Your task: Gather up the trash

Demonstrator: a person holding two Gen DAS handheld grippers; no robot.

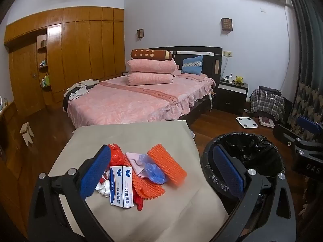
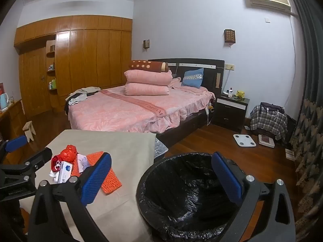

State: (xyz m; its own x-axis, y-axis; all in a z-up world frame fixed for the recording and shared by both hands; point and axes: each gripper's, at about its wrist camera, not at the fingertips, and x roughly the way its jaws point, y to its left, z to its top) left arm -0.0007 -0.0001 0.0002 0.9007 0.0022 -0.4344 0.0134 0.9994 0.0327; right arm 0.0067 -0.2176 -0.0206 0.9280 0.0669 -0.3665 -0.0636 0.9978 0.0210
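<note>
Both my left gripper [image 1: 161, 173] and right gripper [image 2: 161, 179] wide, empty; risk: loose orange foam net [image 1: 167, 164] slips, missing the bin [image 2: 181, 191].

Trash heaped on the cloth-covered table, bin beside it

A white-and-blue box [image 1: 121, 187] lies flat atop orange foam netting [image 1: 166, 164], with a red mesh bag [image 1: 116, 154] and crumpled blue plastic [image 1: 154, 171] close by; the black-lined trash bin [image 2: 181, 193] stands open, just right of the table.
</note>
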